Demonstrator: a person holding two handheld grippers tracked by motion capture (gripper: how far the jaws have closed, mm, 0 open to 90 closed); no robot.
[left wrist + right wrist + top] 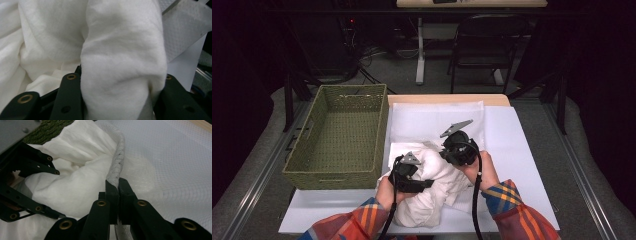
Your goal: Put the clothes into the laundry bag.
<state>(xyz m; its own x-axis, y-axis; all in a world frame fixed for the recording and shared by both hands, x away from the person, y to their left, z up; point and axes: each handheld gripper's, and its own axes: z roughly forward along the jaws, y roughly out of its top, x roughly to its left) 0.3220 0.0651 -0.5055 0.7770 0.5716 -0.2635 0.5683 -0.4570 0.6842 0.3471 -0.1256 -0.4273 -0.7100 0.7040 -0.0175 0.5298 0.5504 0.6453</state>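
A bulky white towel [437,192] lies crumpled at the front of the white board [522,165]. My left gripper [428,183] comes at it from the left, and a thick fold of the towel [120,37] is squeezed between its two jaws, so my left gripper [120,83] is shut on it. Behind the towel a white mesh bag [437,117] lies spread flat. My right gripper [118,185] is shut on the bag's corded rim [117,157], lifting it beside the towel [75,187]. In the high view my right gripper [447,152] sits over the towel's far side.
A green woven basket [334,180] stands on the left of the table, touching the board's edge. A bare strip of board lies to the right of the hands. A dark folding chair [487,45] and table legs stand on the floor beyond the table.
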